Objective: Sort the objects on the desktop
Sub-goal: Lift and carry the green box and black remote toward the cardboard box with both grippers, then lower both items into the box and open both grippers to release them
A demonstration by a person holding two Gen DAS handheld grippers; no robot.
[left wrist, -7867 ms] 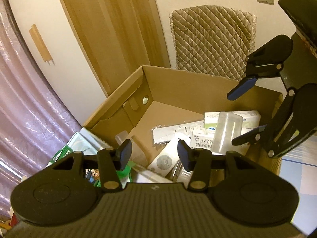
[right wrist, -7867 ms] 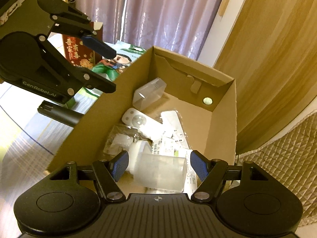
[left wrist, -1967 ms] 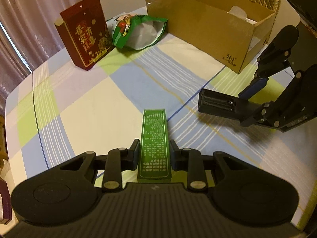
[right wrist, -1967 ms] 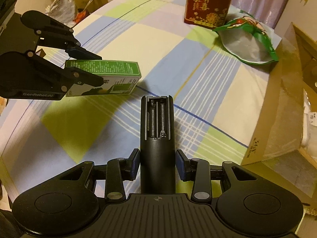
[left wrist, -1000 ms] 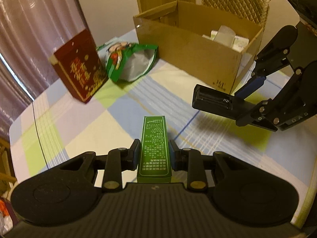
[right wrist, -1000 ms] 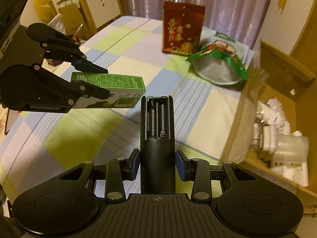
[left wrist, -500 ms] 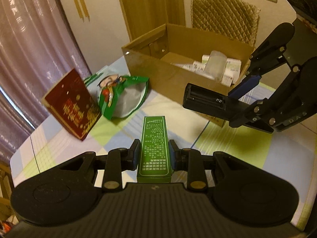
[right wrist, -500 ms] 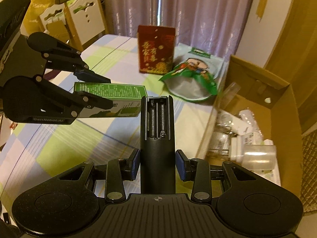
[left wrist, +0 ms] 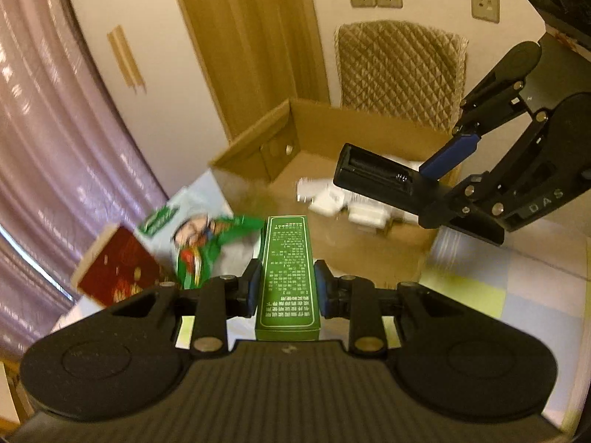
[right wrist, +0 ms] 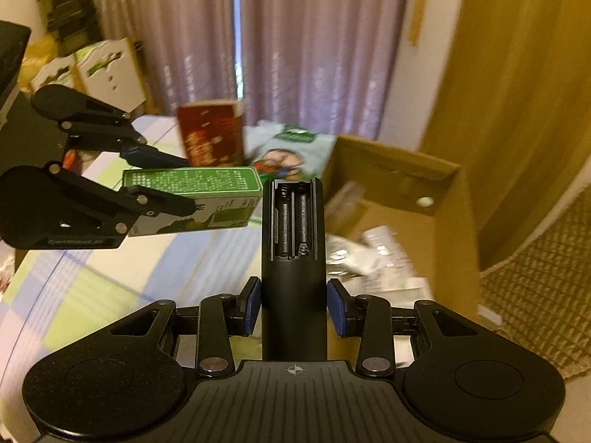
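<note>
1. The table, in its checked cloth, lies below both your grippers, blurred in both views.
2. The cardboard box sits open at the table's far side, white packets heaped inside; beside it lie a green snack bag and a red box.
3. Your right gripper has its jaws clamped on the black remote, which runs straight forward between the blue pads, its open battery bay facing up. In the left wrist view the remote's front end hangs over the cardboard box.
4. Your left gripper has its jaws closed on the green carton, held by its long sides and jutting forward, its tip just short of the box's near wall.
</note>
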